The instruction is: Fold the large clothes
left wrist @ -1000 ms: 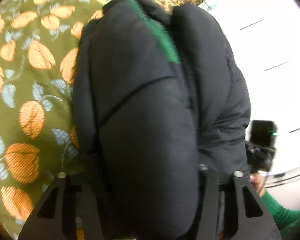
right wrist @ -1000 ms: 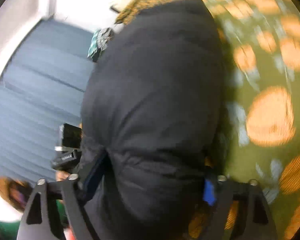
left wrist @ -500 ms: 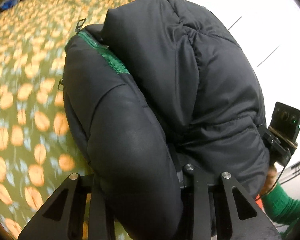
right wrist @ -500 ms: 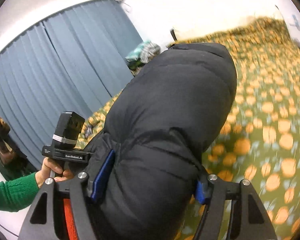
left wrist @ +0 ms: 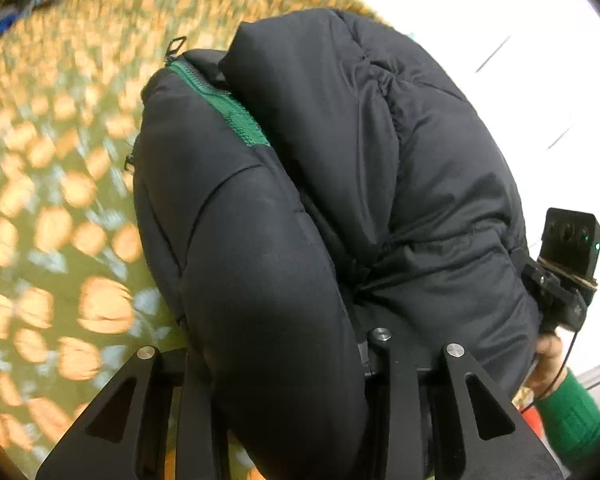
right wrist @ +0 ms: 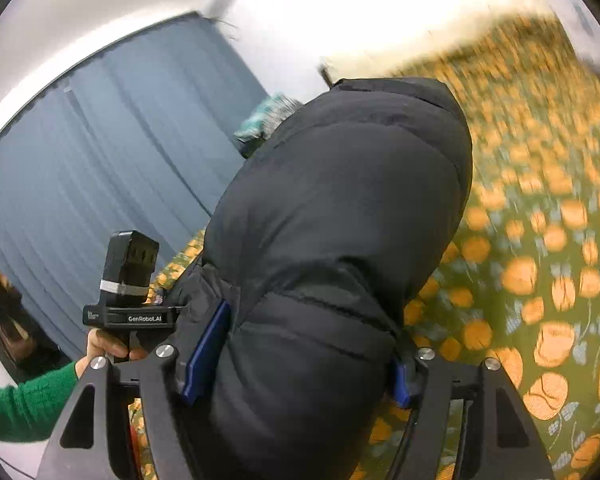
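Your left gripper (left wrist: pixel 284 364) is clamped on a thick roll of the black puffy jacket (left wrist: pixel 340 200); its jaws have just eased a little wider, yet the padding bulges out from between them and fills the gap. Your right gripper (right wrist: pixel 300 360) grips another fat fold of the same jacket, the blue pads (right wrist: pixel 206 350) pressed into the fabric on both sides, the left pad showing plainly and the right one mostly sunk in the cloth. Its jaws closed a little a moment ago and now hold steady. The jacket hangs bunched between your two grippers, lifted clear of the bed (left wrist: pixel 60 208), which lies below and beyond it under a green cover printed with orange fruit. In the left wrist view a green zipper (left wrist: pixel 236 120) runs along the seam of the front fold, with a small metal pull at its upper end. To the right of the jacket in that view you can see your right hand (left wrist: pixel 548 364) in a green sleeve (left wrist: pixel 572 412) holding the other tool. In the right wrist view your left hand (right wrist: pixel 100 346) shows at the left, also in a green sleeve, below the camera block. Behind it hang blue curtains (right wrist: pixel 100 168), and farther back a white wall (right wrist: pixel 320 8) meets the far edge of the bed. A small teal and grey bundle (right wrist: pixel 268 118) lies at that edge, too blurred to name.
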{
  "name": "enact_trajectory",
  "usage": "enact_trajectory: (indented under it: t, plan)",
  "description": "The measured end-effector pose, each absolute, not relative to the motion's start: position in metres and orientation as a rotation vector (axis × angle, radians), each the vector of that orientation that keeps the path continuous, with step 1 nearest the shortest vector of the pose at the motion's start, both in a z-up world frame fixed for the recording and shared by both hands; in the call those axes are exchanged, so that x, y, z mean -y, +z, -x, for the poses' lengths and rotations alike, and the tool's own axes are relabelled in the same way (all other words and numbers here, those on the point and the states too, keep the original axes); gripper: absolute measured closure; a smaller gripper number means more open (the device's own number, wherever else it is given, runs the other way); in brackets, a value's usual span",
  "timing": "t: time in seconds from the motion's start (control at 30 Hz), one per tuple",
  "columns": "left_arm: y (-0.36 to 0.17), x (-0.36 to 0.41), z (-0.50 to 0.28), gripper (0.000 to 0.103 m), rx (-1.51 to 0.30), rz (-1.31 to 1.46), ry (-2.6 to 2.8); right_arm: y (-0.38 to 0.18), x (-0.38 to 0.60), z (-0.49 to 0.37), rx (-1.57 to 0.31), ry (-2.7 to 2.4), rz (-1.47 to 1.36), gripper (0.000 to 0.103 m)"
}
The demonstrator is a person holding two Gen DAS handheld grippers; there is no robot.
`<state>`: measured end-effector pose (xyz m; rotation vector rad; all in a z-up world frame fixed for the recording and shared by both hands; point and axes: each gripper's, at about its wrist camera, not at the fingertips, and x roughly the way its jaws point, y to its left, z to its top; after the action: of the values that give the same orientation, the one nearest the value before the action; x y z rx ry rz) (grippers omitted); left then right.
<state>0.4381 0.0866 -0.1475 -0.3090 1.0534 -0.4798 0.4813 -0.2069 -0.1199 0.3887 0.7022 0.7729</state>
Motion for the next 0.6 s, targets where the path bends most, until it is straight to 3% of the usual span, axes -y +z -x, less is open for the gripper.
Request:
enact_trajectory:
  t: [0.1, 0.17, 0.2, 0.4, 0.6]
  plan:
    - [-0.192, -0.087, -0.447, 0.049, -1.091, 0.395, -0.459, -0.175, 0.224, -0.508, -0.843, 0.718, -0.458, 0.031]
    - [-0.199, -0.096, -0.443, 0.012, -1.077, 0.464, -0.437, -0.205, 0.243, -0.514, -0.915, 0.685, -0.557, 0.025]
    - [-0.198, -0.101, -0.439, 0.007, -1.070, 0.466, -0.402, -0.215, 0.254, -0.511, -0.921, 0.672, -0.612, 0.021]
    - [-0.163, -0.126, -0.395, 0.006, -0.999, 0.327, -0.339, -0.203, 0.278, -0.478, -0.866, 0.547, -0.570, 0.019]
    - [-0.101, -0.120, -0.328, 0.001, -0.786, 0.025, -0.163, -0.148, 0.262, -0.425, -0.775, 0.411, -0.299, 0.016]
